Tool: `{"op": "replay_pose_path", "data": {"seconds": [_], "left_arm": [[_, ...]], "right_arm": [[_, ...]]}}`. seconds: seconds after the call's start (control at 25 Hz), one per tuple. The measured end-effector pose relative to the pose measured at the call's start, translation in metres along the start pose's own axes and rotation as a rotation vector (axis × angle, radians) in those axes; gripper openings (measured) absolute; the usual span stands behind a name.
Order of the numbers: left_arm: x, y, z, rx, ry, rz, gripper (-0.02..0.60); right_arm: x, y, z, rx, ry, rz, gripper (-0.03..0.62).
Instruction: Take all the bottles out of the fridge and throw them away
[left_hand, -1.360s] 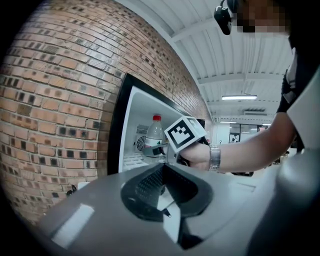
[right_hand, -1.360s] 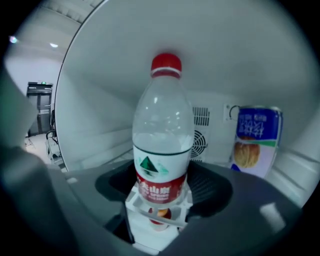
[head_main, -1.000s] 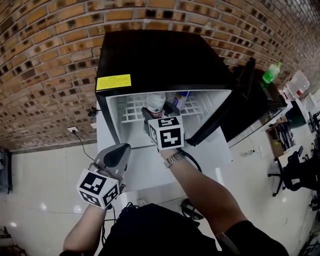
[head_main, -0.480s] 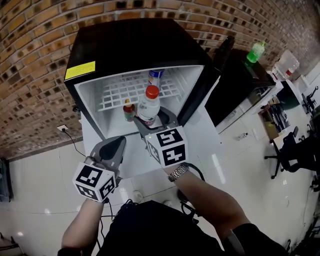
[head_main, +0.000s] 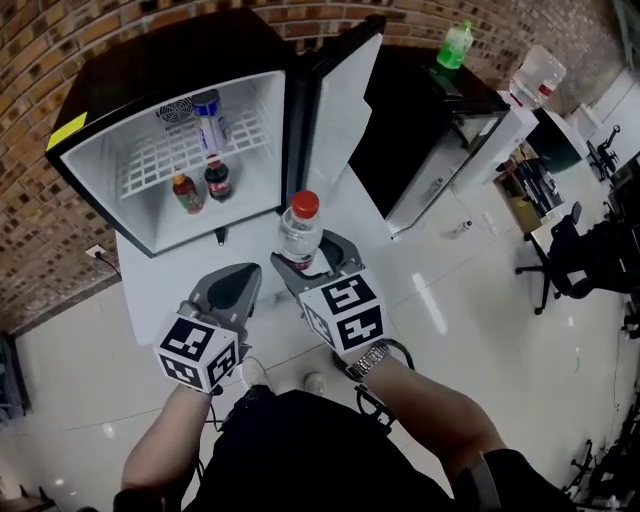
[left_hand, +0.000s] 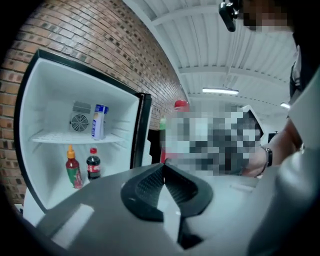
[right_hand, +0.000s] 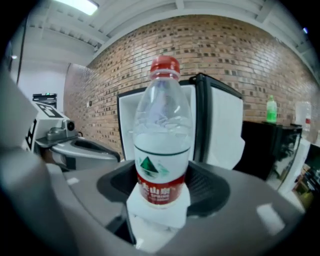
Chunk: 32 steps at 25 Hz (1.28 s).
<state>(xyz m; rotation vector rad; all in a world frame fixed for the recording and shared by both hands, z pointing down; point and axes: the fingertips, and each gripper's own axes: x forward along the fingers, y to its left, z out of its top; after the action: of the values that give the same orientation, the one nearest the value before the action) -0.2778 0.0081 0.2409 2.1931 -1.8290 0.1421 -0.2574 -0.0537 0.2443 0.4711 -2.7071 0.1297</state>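
Right gripper clamps the clear plastic red-capped water bottle low on its body, long axis upright, outside the black white-lined fridge at eleven o'clock. Left gripper is pinched together and empty. No bin visible.

Head view looks steeply down; gripper views look roughly level, lower — all share the open black white-lined fridge.

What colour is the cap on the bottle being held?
Red. The bottle cap shows best in the right gripper view.
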Motion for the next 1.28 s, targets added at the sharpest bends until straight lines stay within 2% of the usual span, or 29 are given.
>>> {"op": "replay_pose_path", "data": {"seconds": [0.36, 0.56, 1.12, 1.28], "left_arm": [[0.073, -0.117, -0.066, 0.011, 0.138, -0.121, 0.003], [0.110, -0.163, -0.107, 0.021, 0.229, -0.191, 0.003], [0.171, -0.225, -0.231, 0.016, 0.470, -0.366, 0.003], [0.182, -0.233, -0.276, 0.005, 0.530, -0.384, 0.003]], "right_arm": [[-0.093, -0.066, -0.113, 0.094, 0.102, -0.064, 0.290], [-0.125, -0.088, -0.178, 0.164, 0.179, -0.093, 0.290], [-0.154, -0.110, -0.367, 0.472, 0.401, -0.203, 0.287], [-0.153, -0.108, -0.422, 0.558, 0.447, -0.236, 0.287]]}}
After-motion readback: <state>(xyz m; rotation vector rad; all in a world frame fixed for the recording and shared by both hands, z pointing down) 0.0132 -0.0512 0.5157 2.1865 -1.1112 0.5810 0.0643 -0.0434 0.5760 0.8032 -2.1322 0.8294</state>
